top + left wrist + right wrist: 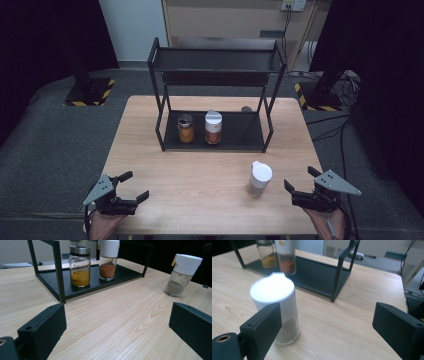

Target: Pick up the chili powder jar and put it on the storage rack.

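Note:
A black two-shelf rack (242, 135) stands at the back middle of the wooden table (200, 175). On its lower shelf are a metal-lidded jar of yellow spice (186, 128) (80, 267) and a white-capped jar of orange spice (213, 128) (107, 261). A white-capped jar of grey powder (259, 179) (183, 273) (287, 315) stands upright on the table at the front right. My right gripper (300, 178) (327, 317) is open just right of it; in the right gripper view the jar sits partly behind the left jaw, apart from it. My left gripper (136, 185) (117, 315) is open over bare wood at the front left.
A small dark round thing (246, 108) lies on the table behind the rack's right side. The rack's upper shelf (215, 60) holds nothing. On the floor beyond the table are two black stand bases with striped tape (90, 92) and cables (345, 130) at the right.

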`<action>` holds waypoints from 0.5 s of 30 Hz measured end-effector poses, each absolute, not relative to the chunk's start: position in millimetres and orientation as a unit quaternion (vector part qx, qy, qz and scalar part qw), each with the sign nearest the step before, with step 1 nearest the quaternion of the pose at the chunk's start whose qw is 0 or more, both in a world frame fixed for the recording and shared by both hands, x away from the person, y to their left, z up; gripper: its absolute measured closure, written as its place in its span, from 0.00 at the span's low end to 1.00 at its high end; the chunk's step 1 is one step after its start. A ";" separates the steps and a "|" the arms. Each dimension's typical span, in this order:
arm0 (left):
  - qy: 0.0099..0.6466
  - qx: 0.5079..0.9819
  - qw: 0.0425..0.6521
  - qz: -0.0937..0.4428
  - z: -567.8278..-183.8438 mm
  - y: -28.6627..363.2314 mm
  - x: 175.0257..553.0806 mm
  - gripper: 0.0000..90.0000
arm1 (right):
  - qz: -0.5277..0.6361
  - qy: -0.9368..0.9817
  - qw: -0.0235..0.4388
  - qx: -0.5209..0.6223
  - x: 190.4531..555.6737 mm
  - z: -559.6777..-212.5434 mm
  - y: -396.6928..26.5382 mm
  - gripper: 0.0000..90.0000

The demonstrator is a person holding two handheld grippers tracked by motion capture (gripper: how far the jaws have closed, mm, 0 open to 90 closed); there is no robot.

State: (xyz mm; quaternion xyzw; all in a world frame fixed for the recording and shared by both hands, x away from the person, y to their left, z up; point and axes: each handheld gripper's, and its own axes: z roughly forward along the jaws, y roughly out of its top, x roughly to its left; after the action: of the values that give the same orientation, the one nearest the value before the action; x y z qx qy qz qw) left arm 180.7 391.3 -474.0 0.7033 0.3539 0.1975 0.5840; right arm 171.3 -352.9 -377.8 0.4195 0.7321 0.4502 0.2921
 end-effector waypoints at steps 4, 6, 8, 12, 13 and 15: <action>0.354 0.704 0.584 0.198 -473.9 391.1 180.8 0.01 | 0.451 0.729 0.289 0.426 167.3 -388.2 -357.3 0.10; 0.354 0.703 0.584 0.198 -474.0 391.2 180.8 0.01 | 0.449 0.728 0.292 0.427 164.9 -393.3 -358.0 0.10; 0.354 0.703 0.584 0.198 -473.9 391.1 180.7 0.01 | 0.448 0.728 0.293 0.428 163.6 -397.1 -358.9 0.10; 0.354 0.704 0.584 0.198 -473.9 391.0 180.7 0.01 | 0.447 0.729 0.291 0.429 161.9 -401.9 -360.5 0.10; 0.354 0.704 0.584 0.198 -473.9 391.1 180.7 0.01 | 0.448 0.728 0.293 0.429 161.2 -403.1 -360.7 0.10; 0.353 0.703 0.584 0.198 -473.8 391.1 180.5 0.01 | 0.453 0.725 0.293 0.427 160.2 -406.2 -362.0 0.10</action>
State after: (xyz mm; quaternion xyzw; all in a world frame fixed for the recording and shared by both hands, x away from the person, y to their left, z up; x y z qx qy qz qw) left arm 180.5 391.1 -473.8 0.7033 0.3534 0.1979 0.5842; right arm 160.2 -362.0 -406.2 0.4275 0.7250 0.4535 0.2933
